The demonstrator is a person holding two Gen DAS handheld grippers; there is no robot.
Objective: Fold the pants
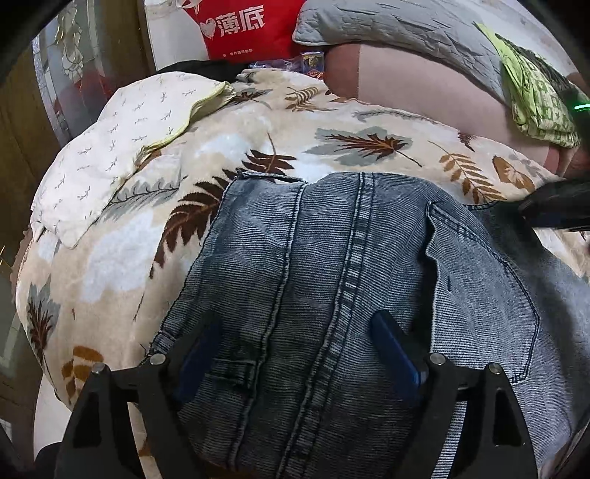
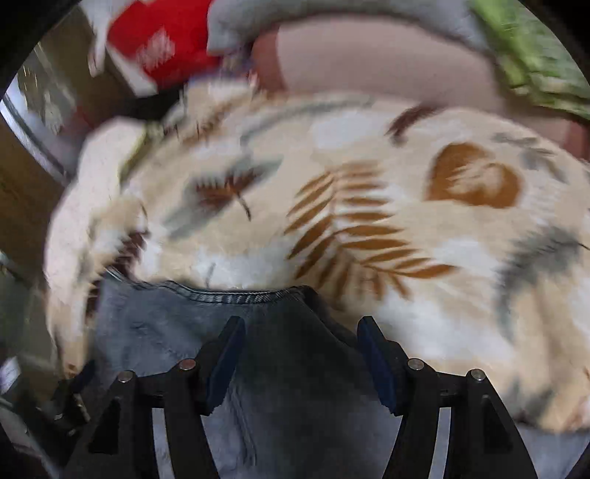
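Blue-grey denim pants (image 1: 332,276) lie on a cream blanket with a leaf print (image 1: 228,147); a back pocket and the centre seam show. My left gripper (image 1: 295,331) is open, its fingers spread over the denim near the waistband. My right gripper (image 2: 300,328) is open over a hemmed edge of the pants (image 2: 236,294); this view is blurred by motion. The dark tip of the right gripper also shows at the right edge of the left wrist view (image 1: 553,206).
A white pillow with small sprigs (image 1: 121,147) lies at the left. A red bag (image 1: 243,25), a grey quilt (image 1: 398,33), a pink cushion (image 1: 416,92) and a green patterned cloth (image 1: 534,88) lie at the back. A wooden floor shows at far left.
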